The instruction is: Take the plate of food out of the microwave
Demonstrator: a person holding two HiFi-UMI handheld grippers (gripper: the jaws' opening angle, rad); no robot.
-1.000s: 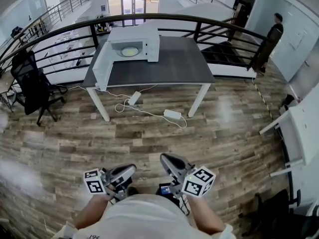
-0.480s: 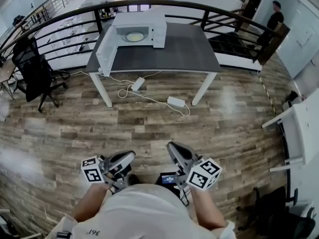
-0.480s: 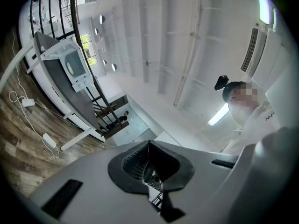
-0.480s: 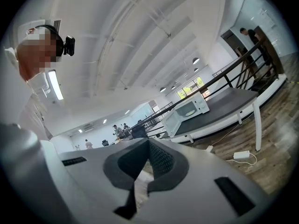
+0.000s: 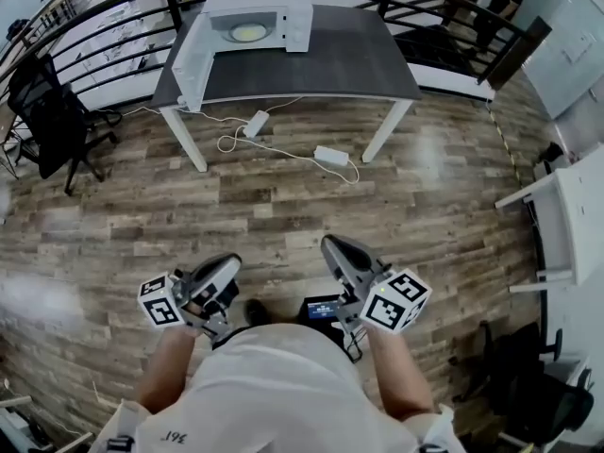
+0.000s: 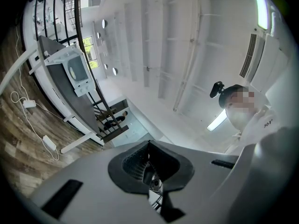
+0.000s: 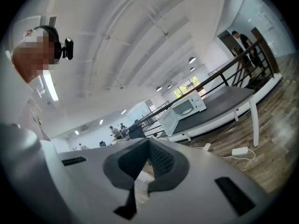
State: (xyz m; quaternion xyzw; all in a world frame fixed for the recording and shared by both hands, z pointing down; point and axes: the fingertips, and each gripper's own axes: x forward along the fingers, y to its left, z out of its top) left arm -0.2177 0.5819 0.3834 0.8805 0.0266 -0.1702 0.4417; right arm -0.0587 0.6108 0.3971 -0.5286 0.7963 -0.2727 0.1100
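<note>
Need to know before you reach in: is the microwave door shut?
No, the door of the microwave stands swung wide open, and the plate of food shows inside.

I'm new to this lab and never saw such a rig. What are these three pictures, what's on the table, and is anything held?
A person holds a two-jaw tool in each hand: the left gripper and the right gripper. One picture comes from a camera on the person's head, looking down; the other two from cameras riding on the grippers. Ahead, the dark table carries a white microwave, door open, with a plate of food inside. Both grippers are shut and empty.
</note>
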